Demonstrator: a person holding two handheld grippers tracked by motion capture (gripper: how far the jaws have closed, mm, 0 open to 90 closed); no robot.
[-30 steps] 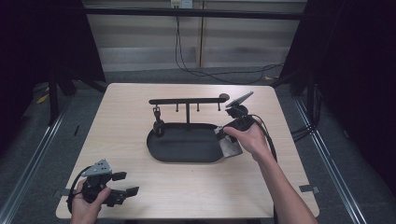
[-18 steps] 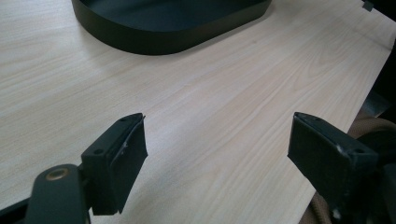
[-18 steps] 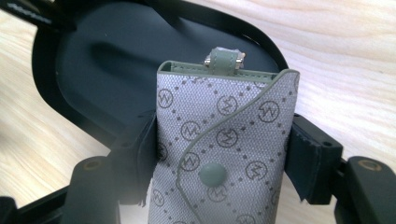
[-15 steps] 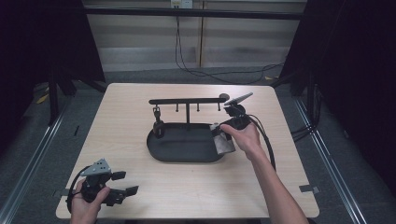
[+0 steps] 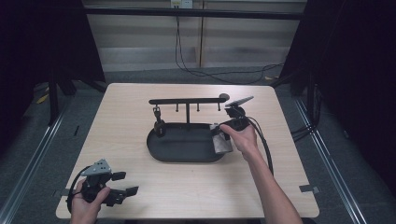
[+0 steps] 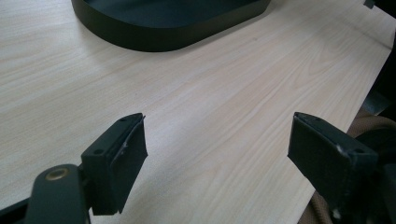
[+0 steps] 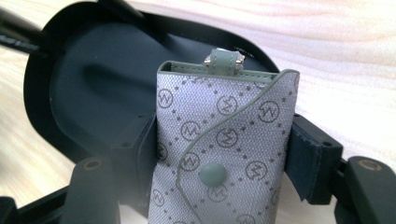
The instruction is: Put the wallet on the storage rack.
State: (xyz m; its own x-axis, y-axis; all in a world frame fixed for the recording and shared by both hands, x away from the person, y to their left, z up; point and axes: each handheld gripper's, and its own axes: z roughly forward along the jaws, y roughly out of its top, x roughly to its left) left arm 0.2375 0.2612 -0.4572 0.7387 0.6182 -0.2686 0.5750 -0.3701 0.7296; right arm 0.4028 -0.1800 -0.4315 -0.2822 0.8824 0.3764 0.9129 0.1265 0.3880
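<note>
- Grey monogrammed key pouch (image 7: 224, 144), snap flap shut, held upright between the right gripper (image 7: 219, 154) jaws, over the right end of the black oval tray (image 5: 187, 144).
- Tray carries a hook rail (image 5: 187, 101) along its far side.

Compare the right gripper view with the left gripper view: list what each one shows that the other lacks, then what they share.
Right gripper view alone: a grey patterned pouch with a snap button, clamped between the right hand-held gripper and its black jaws, held over the tray's inside.

Left gripper view alone: the left hand-held gripper, its jaws wide apart with nothing between them, above bare wood; the table edge at the right.

Both: the black oval tray and the light wooden table.
</note>
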